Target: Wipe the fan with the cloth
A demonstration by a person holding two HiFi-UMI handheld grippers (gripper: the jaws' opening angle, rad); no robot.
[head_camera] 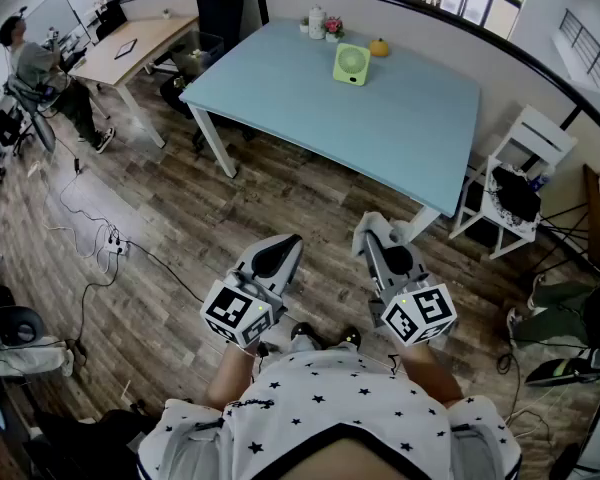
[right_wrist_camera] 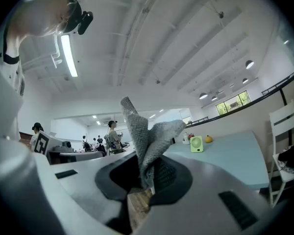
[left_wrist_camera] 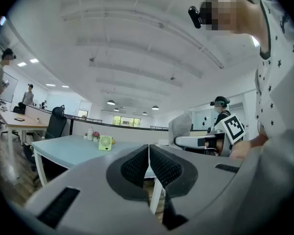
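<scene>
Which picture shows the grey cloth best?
The right gripper view: the cloth sticks up large, pinched between the fingers of the right gripper. The head view hardly shows it, if at all, at that gripper's tip. The left gripper view doesn't show it.

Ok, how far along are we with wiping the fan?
Done: the cloth is clamped in the right gripper. In hand: both grippers are close to the person's body, short of the table; the left gripper is shut and empty. Left: reach the green fan near the far edge and wipe it; no contact yet.
</scene>
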